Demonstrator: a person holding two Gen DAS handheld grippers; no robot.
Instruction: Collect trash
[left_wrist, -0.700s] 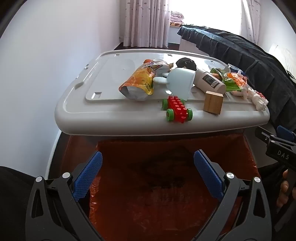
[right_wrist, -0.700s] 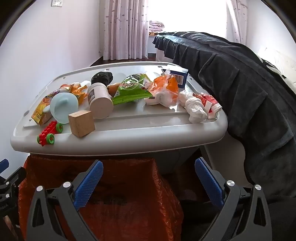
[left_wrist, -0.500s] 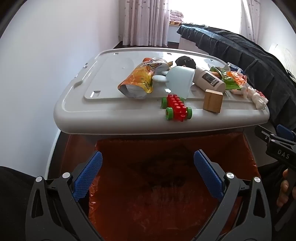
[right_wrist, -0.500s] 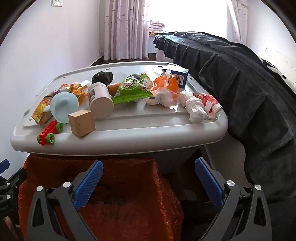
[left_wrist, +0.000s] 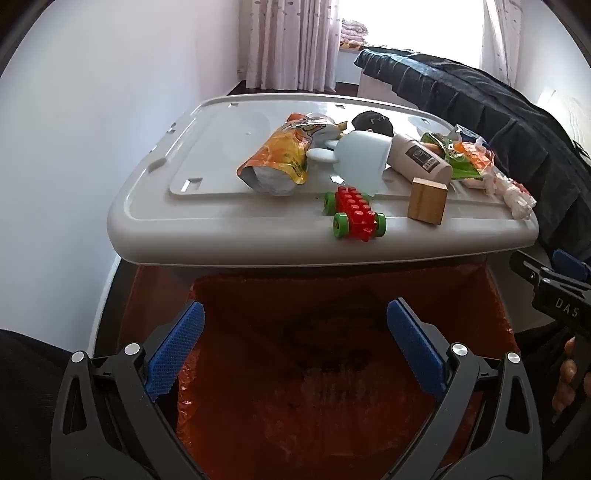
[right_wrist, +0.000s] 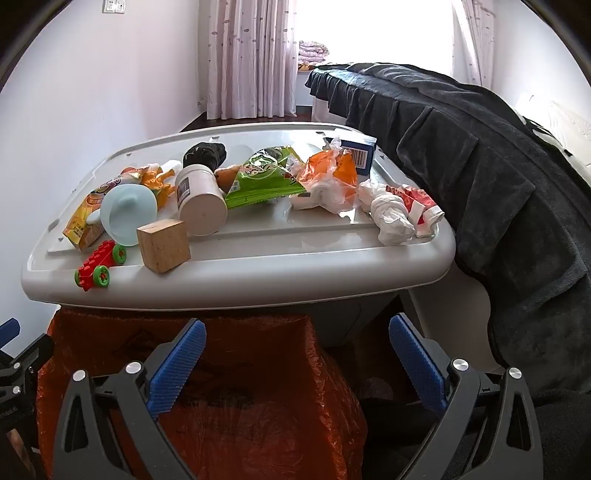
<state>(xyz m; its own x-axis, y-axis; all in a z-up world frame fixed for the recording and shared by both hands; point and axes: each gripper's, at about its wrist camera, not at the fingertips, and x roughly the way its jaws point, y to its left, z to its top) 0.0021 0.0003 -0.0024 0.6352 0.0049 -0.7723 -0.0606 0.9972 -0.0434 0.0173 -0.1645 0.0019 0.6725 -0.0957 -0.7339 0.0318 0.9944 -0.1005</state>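
- While both claws hang empty over the red bag (left_wrist: 332, 369), the left gripper (left_wrist: 295, 350) and the right gripper (right_wrist: 295, 360) each stand with jaws wide apart, and nothing is collected yet.
- Trash lies on the grey lid (left_wrist: 229, 236) beyond the bag: an orange pouch (left_wrist: 277, 162), a green wrapper (right_wrist: 262, 177), an orange-and-white bag (right_wrist: 328, 181) and crumpled white paper (right_wrist: 391, 218) near the right edge.
- Mixed among it are keepers: a toy car (left_wrist: 356, 216), a wood block (left_wrist: 426, 201), a pale cup (left_wrist: 364, 157) on its side and a white jar (right_wrist: 199, 203). Taking one of these by mistake is the likeliest error.
- The cup touches the pouch, so dragging the pouch out could roll the cup or shove the car, which sits close to the front edge, over it.
- Thin wrappers may slip from wide pads or catch a neighbour with them.
- The paper sits near the lid's right edge; a nudge could drop it beside the bag, not in.
- Writing: "DAS" shows on the right gripper's body in the left view; a barcode shows on the blue box (right_wrist: 356, 153); the jar's label and the wrappers' print are too small to read.
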